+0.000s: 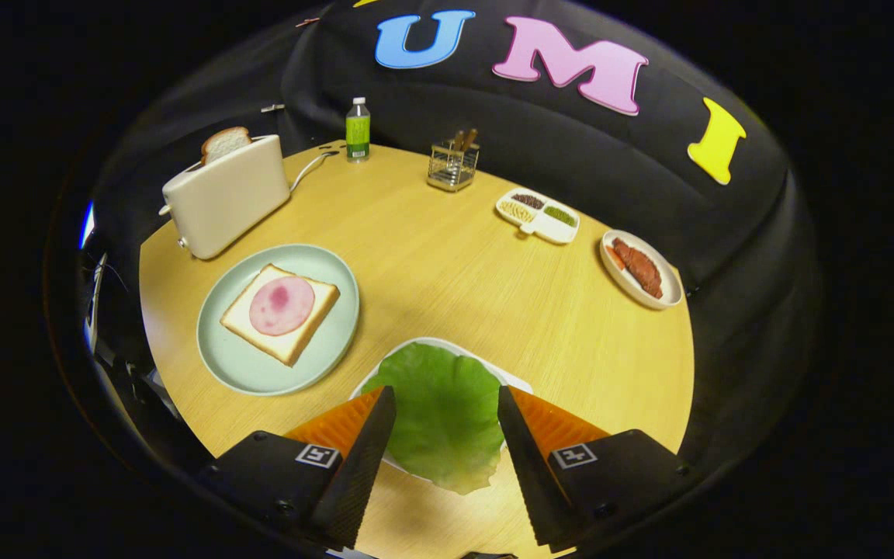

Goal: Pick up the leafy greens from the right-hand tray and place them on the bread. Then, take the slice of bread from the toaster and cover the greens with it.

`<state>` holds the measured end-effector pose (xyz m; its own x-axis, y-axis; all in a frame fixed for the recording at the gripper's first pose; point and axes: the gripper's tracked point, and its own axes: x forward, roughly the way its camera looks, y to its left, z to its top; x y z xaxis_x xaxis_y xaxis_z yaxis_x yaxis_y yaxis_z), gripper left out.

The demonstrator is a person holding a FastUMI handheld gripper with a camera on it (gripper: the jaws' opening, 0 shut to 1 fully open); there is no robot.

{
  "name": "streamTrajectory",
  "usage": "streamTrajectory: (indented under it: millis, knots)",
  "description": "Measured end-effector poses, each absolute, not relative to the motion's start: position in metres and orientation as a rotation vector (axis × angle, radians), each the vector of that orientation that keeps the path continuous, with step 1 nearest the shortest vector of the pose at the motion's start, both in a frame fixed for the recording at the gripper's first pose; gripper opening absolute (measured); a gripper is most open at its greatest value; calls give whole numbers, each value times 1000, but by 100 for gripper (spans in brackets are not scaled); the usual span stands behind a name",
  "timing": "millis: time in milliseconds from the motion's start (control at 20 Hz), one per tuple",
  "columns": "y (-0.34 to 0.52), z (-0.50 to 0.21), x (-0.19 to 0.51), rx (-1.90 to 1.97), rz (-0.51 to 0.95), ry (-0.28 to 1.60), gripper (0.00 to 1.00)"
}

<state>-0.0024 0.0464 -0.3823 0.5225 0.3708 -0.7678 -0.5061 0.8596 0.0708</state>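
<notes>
**A:** What are the tongs point(447, 400) doing?

**B:** They are spread wide, with nothing in them. The big green leaf point(441, 415) lies between the two fingers on a white tray point(521, 383) — I can't tell if the tips touch it.

**A:** Where is the bread?

**B:** One slice point(280, 313) lies flat on a pale green plate point(249, 369), ahead of the tongs and to the left. A round pink slice of meat point(282, 305) sits on top of it. Another slice of bread point(225, 143) sticks up out of the cream toaster point(222, 198), just behind the plate.

**A:** What else is on the worktop point(447, 264)?

**B:** At the far side stands a small bottle point(358, 130) with a green label — the writing is too small to read. Near it is a wire basket point(453, 165) with sticks in it. To the right are a white dish with little compartments point(538, 215) of seeds or beans, and an oval plate point(641, 269) with red-brown food.

**A:** Any words on the tongs?

**B:** No words, just small square black-and-white marks on them.
</notes>
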Motion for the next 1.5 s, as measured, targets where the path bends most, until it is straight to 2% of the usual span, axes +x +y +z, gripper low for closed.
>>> streamTrajectory:
  millis: [150, 400, 600, 700, 750, 1100, 1500]
  knots:
    - [47, -406, -6, -169, 550, 945, 76]
    - [50, -434, -13, -154, 580, 1023, 74]
    - [46, -430, -13, -101, 551, 1041, 57]
    - [47, -430, -12, -117, 542, 1044, 9]
    - [46, -430, -13, -134, 542, 1056, 6]
    - [53, -369, -11, -113, 527, 932, 6]
    - [110, -277, -6, -75, 628, 772, 6]
